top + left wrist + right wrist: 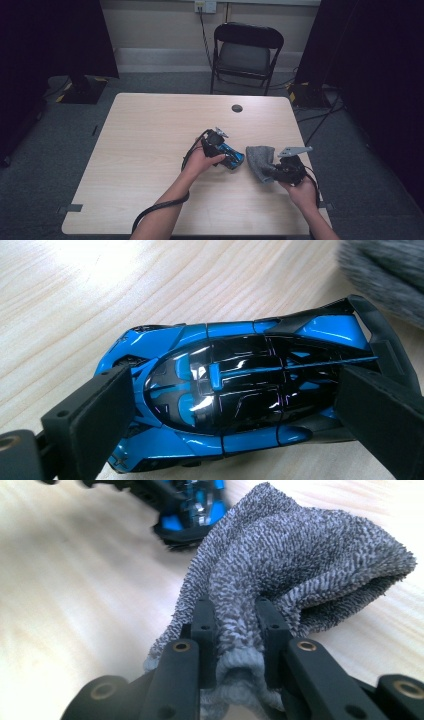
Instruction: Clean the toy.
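the table [150, 150] is my landmark, pale wood w/ a dark round hole near its far edge. behind the table's far side stands a black folding chair [246, 52].

on the table, right of centre and toward my edge, sits the grey cloth [260, 160]. my right gripper [280, 172] has it pinched: in the right gripper view the jaws are nearly shut, w/ a bunched fold of cloth squeezed between the pads, the rest flopping out loose ahead. it's terry-type fabric, soft, light, no stiffness at all, so i reckon it'll drape and drag wherever i take it. grabbing a bunched fold near the edge like this seems right; a single thin layer could slip out.

just left of the cloth on the table is the blue toy car [240, 395], glossy blue and black, lying crosswise between the jaws of my left gripper [227, 152]. the jaws stand wide, one pad at the nose, one at the tail by the wing, and both seem to press on the car, so i read it as held end to end. hard shiny shell, prob slippery, and the thin rear wing looks fragile, so better to clamp the body sides or the ends below the wing, not the wing itself.
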A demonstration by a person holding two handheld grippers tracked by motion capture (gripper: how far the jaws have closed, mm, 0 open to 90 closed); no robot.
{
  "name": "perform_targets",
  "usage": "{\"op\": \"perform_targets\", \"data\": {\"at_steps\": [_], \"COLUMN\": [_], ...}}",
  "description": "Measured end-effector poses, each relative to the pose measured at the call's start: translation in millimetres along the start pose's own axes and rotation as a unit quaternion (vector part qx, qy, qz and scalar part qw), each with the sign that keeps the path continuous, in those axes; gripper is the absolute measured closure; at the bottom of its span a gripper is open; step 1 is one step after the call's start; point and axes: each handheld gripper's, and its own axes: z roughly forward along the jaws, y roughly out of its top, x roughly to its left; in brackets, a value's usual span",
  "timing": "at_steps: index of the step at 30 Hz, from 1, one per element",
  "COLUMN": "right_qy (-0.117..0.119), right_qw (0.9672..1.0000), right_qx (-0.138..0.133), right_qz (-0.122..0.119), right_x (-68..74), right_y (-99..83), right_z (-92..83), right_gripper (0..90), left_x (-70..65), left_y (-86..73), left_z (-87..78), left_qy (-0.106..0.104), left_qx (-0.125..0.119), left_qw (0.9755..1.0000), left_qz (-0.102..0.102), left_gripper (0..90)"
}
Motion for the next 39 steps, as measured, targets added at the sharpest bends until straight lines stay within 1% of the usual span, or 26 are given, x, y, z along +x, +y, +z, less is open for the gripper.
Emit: {"op": "perform_targets", "data": {"at_steps": [3, 4, 11, 13, 18, 19, 23, 27, 32, 39], "right_qy": [-0.009, -0.013, -0.031, -0.020, -0.012, -0.007, 0.000, 0.008, 0.027, 0.049], "right_qw": [0.9999, 0.9998, 0.9988, 0.9992, 0.9994, 0.9994, 0.9994, 0.9994, 0.9991, 0.9980], "right_qx": [0.008, 0.015, 0.036, 0.031, 0.033, 0.033, 0.034, 0.033, 0.030, 0.032], "right_qz": [0.003, 0.004, 0.011, 0.012, 0.004, 0.005, -0.004, -0.007, -0.013, -0.024], "right_x": [-5.3, -6.7, -8.5, -8.1, -0.4, 0.9, 5.4, 8.7, 17.5, 31.4], "right_y": [3.6, 4.9, 10.3, 11.7, 12.7, 12.4, 10.4, 8.7, 5.4, 3.1], "right_z": [9.1, 13.3, 35.4, 39.2, 44.3, 44.7, 45.0, 43.8, 43.0, 44.2], "right_gripper": [75.3, 75.3, 75.1, 75.0, 75.1, 75.2, 75.3, 75.4, 75.5, 75.5], "left_x": [-0.2, -0.2, -0.6, -0.8, -1.0, -1.0, -0.9, -0.9, -1.0, -1.1], "left_y": [-0.1, -0.2, -0.7, -0.7, -0.6, -0.6, -0.4, 0.1, 0.0, 0.6], "left_z": [-0.1, -0.1, -0.2, -0.2, -0.2, -0.1, -0.1, -0.1, 0.0, -0.1], "left_qy": [0.000, 0.000, 0.000, 0.001, 0.001, 0.001, 0.000, 0.000, 0.001, 0.001], "left_qx": [0.000, 0.000, -0.002, -0.002, -0.002, -0.002, -0.001, 0.001, 0.001, 0.004], "left_qw": [1.0000, 1.0000, 1.0000, 1.0000, 1.0000, 1.0000, 1.0000, 1.0000, 1.0000, 1.0000], "left_qz": [0.000, 0.000, 0.000, -0.001, 0.000, 0.000, 0.001, 0.001, 0.001, 0.001], "left_gripper": [2.8, 2.8, 2.8, 2.8, 2.8, 2.8, 2.8, 2.8, 2.8, 2.8]}}
